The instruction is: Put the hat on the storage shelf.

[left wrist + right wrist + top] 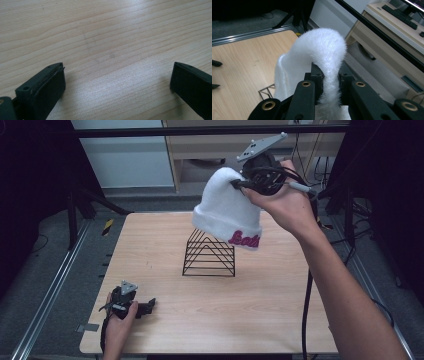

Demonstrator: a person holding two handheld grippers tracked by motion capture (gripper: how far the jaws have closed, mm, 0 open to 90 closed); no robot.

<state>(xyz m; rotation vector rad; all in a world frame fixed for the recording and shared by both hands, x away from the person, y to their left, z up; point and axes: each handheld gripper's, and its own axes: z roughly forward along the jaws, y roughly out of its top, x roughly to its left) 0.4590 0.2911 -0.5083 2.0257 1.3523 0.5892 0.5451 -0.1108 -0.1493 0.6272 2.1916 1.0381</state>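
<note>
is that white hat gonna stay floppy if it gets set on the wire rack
Probably floppy: the white hat hangs limp from the right gripper, a pinched fold bunching between its jaws. Its fuzzy knit looks light and grippy. It would likely drape over the wire rack.

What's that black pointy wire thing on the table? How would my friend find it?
Start at the wooden table and look to its middle, just under the fluffy white hat that the right gripper holds up by its top. There stands the black wire rack, shaped like nested triangles. It is the only see-through, tent-shaped thing standing on the wood.
</note>
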